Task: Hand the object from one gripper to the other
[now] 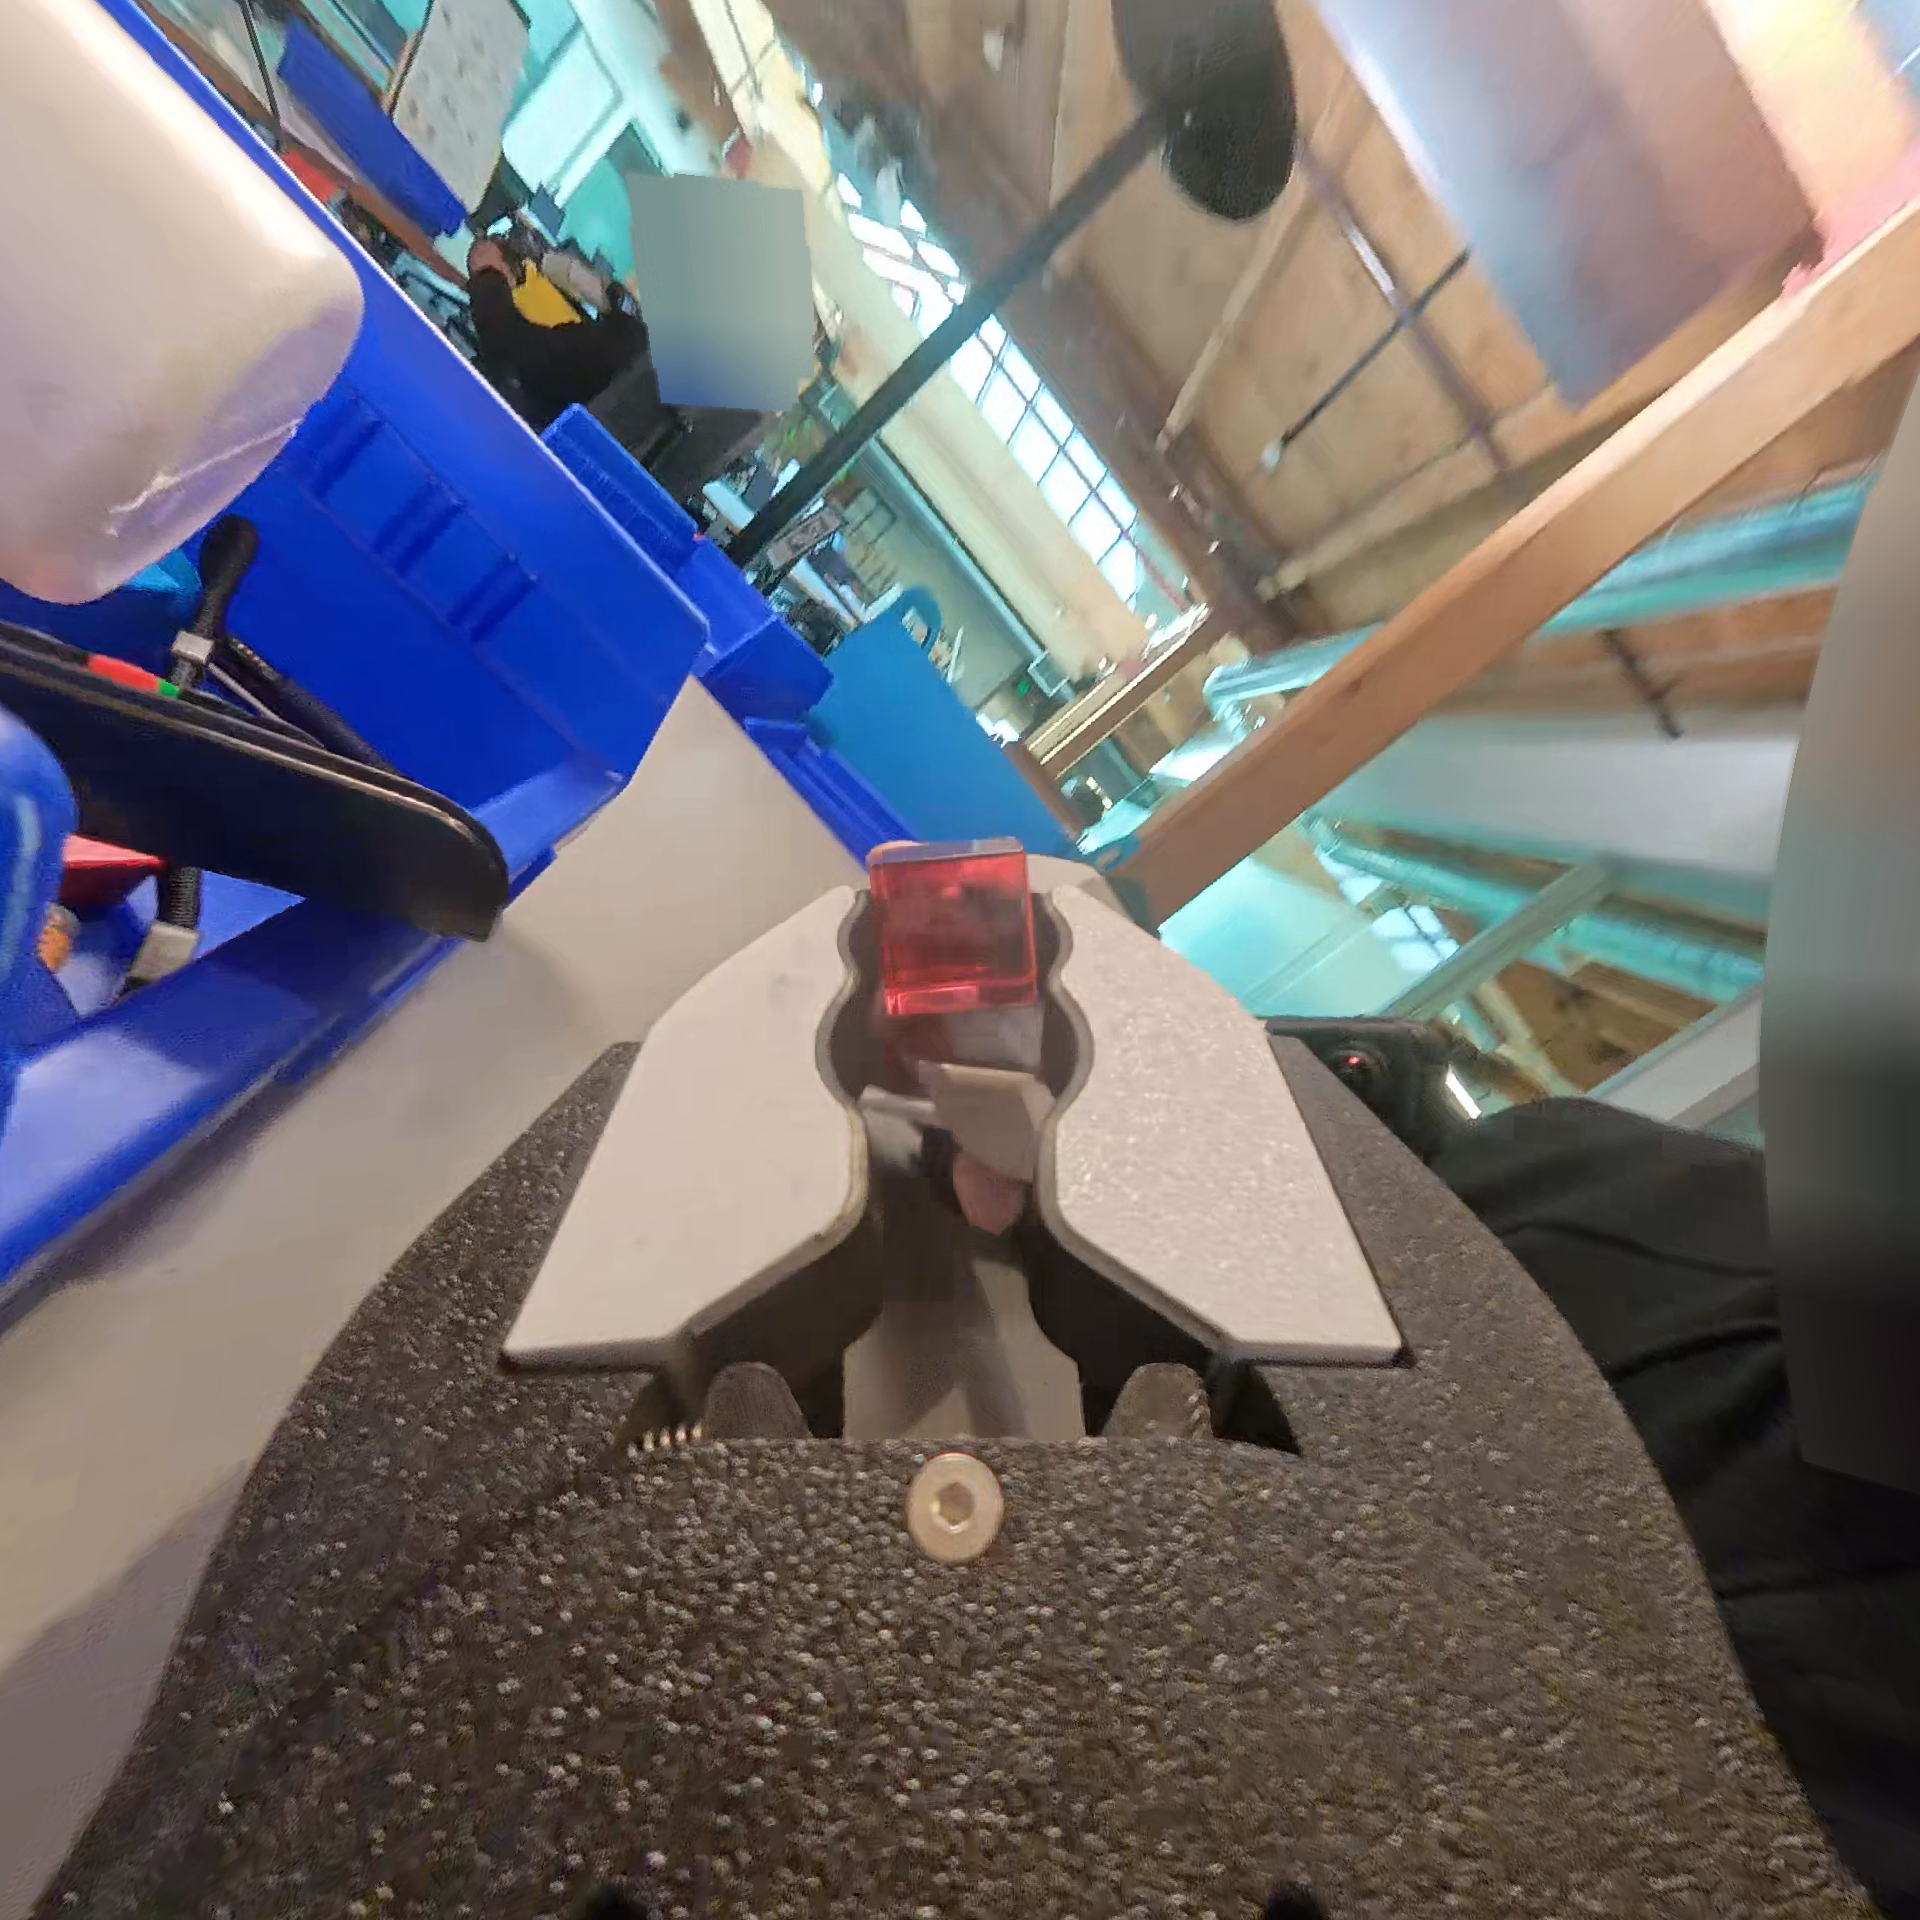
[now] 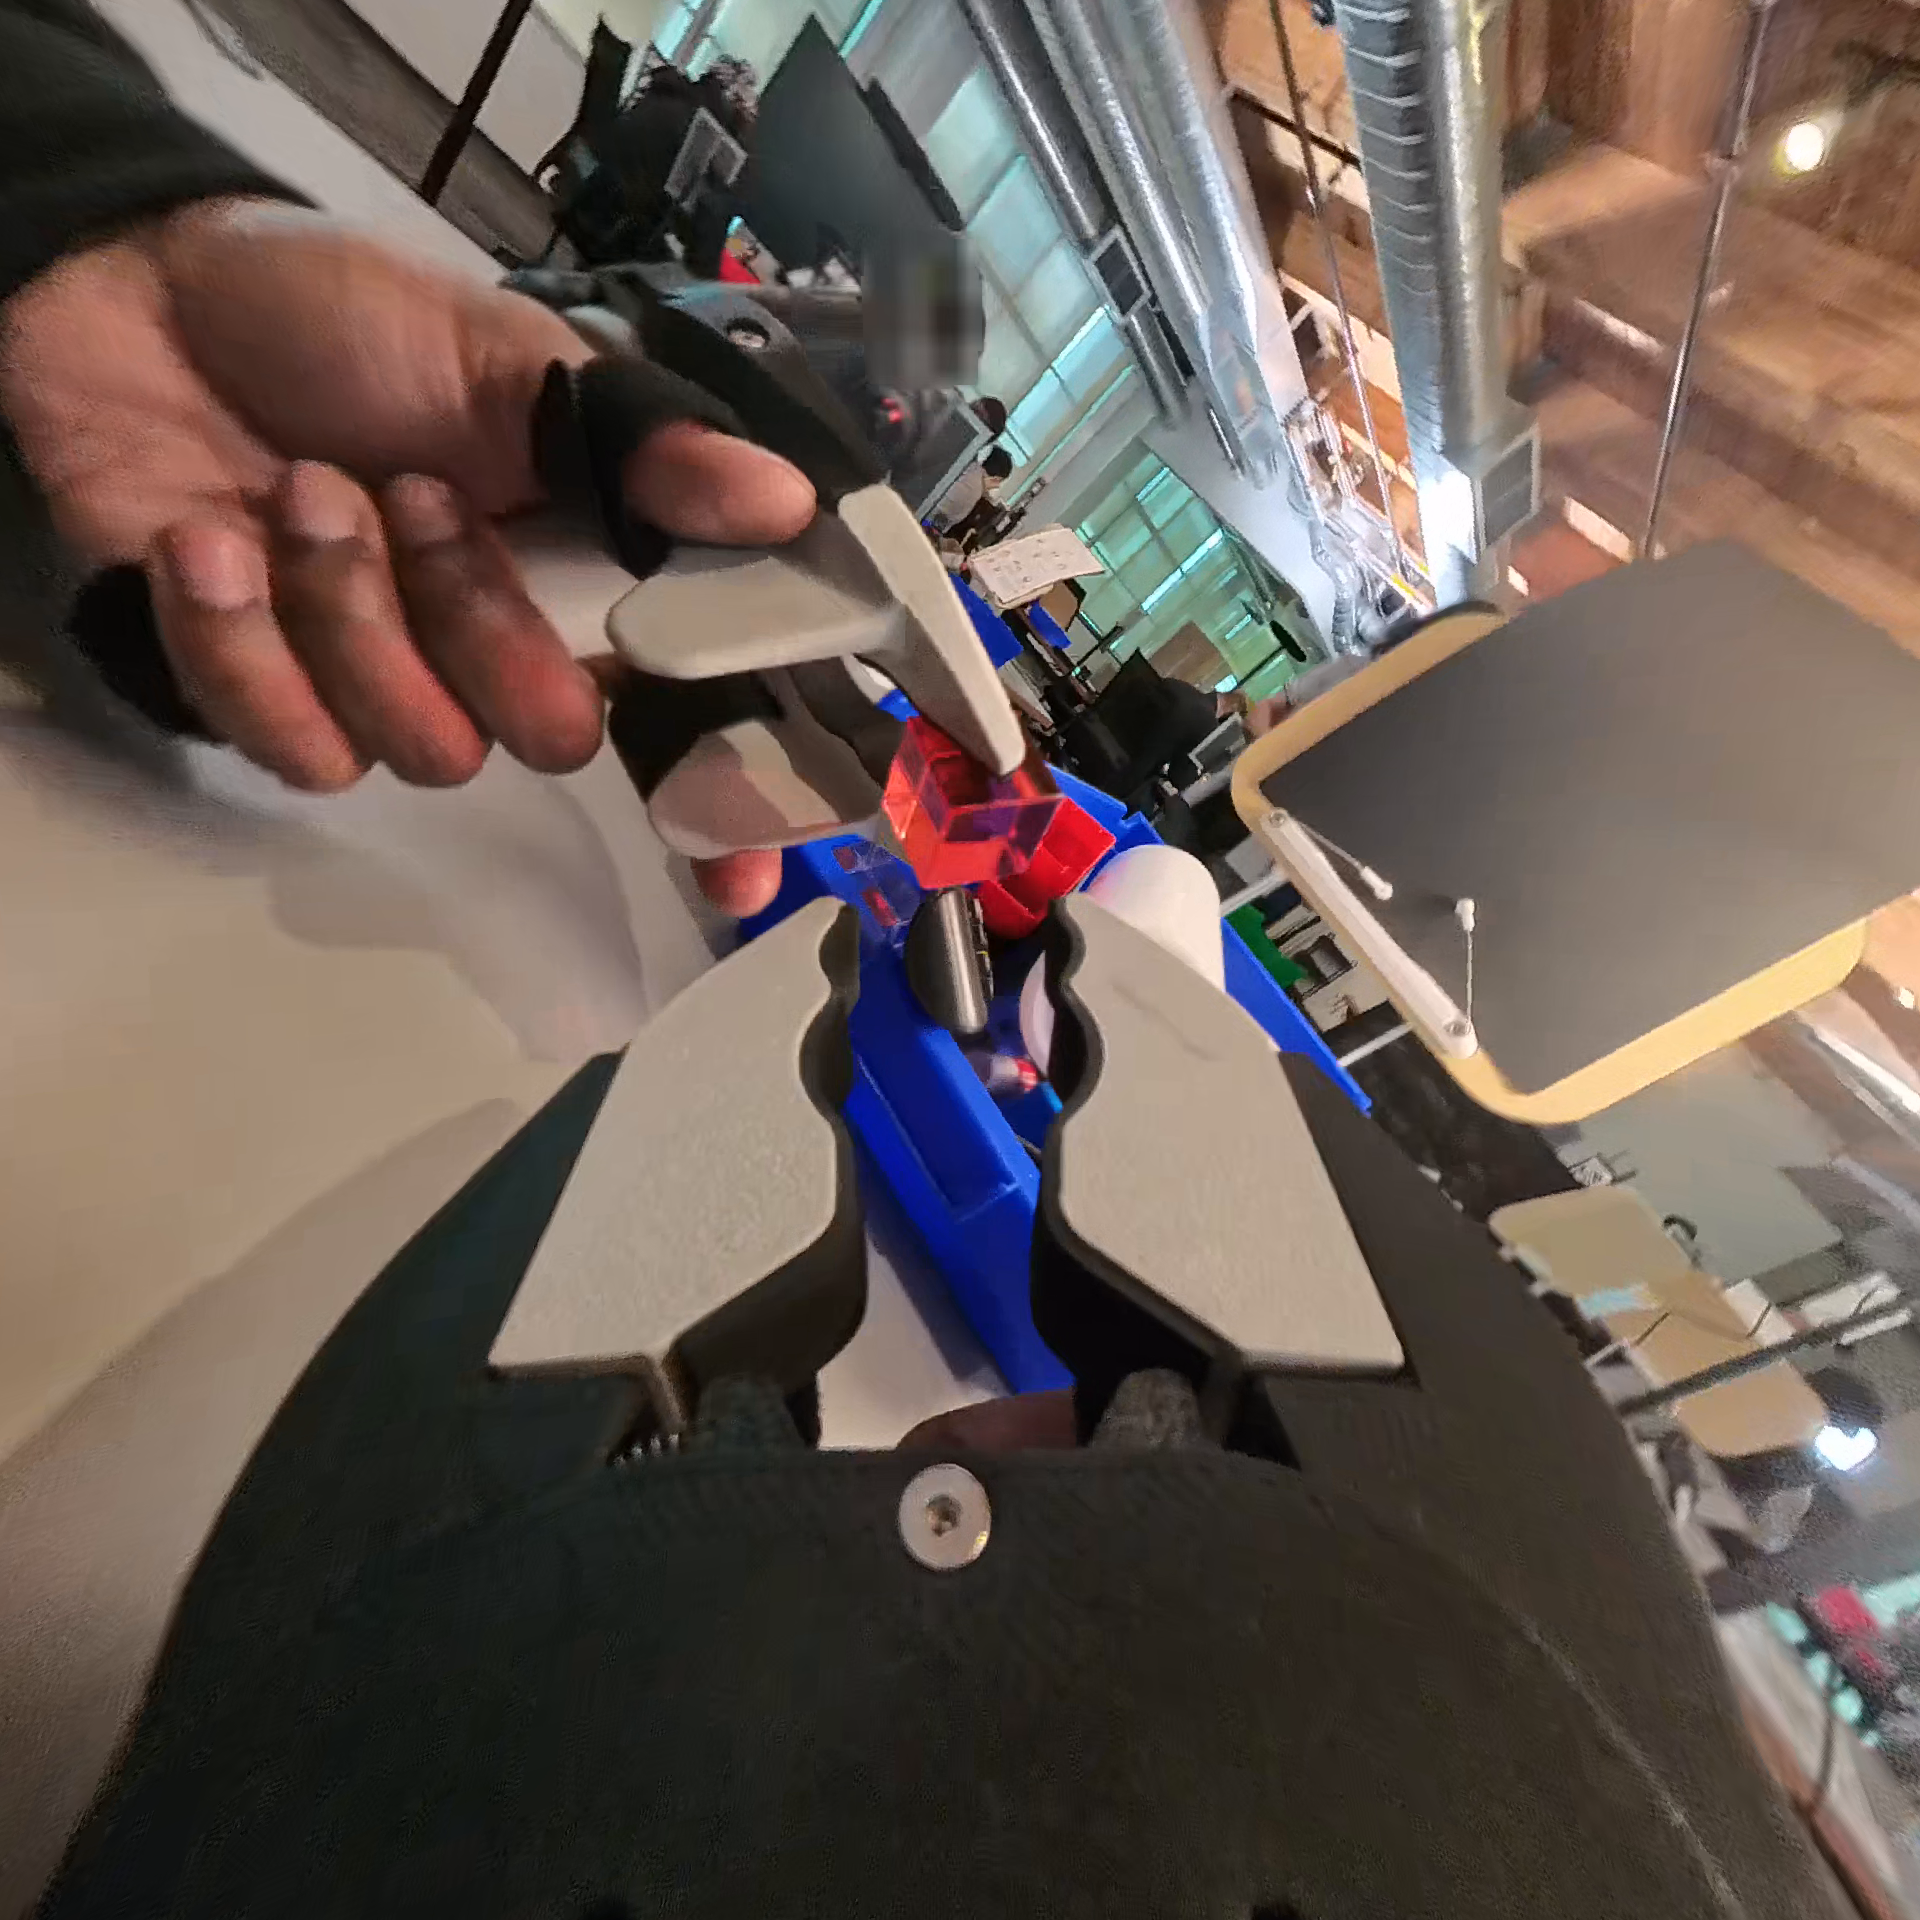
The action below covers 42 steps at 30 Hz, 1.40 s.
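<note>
A pale grey bench (image 1: 644, 997) carries a blue bin (image 2: 961, 1132) in a workshop with exposed ducts. Above the bin, the left claw (image 1: 953, 940) pinches a translucent red block (image 1: 956, 940). Just beside the block, the right claw (image 2: 951, 966) stands parted and empty.

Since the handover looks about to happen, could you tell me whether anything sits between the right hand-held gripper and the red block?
Nothing visible does. The red block is clamped in the left hand-held gripper, just beyond the open right hand-held gripper. The blue bin lies behind and below, not between them.
</note>
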Motion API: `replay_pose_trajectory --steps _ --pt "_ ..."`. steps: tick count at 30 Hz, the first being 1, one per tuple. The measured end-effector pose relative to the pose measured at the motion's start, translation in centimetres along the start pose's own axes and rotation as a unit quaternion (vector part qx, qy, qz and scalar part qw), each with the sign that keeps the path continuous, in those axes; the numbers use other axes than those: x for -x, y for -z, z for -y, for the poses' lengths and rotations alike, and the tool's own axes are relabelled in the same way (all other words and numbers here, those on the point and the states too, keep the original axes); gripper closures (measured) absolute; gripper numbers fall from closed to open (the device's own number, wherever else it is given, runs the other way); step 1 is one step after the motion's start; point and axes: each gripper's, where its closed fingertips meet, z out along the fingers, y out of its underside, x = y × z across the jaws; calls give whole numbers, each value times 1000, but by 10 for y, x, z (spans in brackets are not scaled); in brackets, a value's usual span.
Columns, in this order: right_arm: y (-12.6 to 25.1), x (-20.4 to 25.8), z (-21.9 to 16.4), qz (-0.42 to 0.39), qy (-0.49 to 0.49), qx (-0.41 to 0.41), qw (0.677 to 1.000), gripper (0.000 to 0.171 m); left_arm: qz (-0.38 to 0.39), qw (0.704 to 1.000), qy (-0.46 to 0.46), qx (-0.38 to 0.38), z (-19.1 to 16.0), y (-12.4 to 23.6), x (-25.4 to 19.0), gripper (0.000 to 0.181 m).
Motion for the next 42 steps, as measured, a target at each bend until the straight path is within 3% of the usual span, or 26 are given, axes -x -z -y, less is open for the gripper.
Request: replay_pose_trajectory --steps 7,15,18,21,23,25,30,32,37,39,42 --pt "-13 8 5 -4 -40 7 999 128 -7 1000 23 8 -19 -9 -2 153" --pt "-11 7 3 14 -45 -1 999 143 -12 998 29 51 -35 -14 -3 153" --pt "-8 9 -3 47 -73 7 996 144 -1 996 -30 86 -35 -13 -4 142" --pt "-7 9 -11 93 -158 26 983 143 35 979 -173 102 -26 -7 -1 130" --pt "-6 11 -17 132 -231 39 963 143 56 943 -304 122 -23 -2 1 130" --pt "-4 16 -20 178 -309 52 933 143 70 885 -436 147 -24 3 4 130" --pt "3 27 -17 273 -467 61 839 143 74 687 -698 187 -40 10 10 128" --pt "7 33 -12 311 -504 59 804 143 74 629 -750 192 -48 9 14 127" --pt "18 53 3 390 -524 59 755 144 41 597 -777 196 -69 6 13 133" --pt "21 59 3 404 -518 66 752 144 53 583 -789 186 -67 5 14 150" --pt "17 58 -1 386 -507 72 768 143 77 579 -789 193 -63 5 19 153"
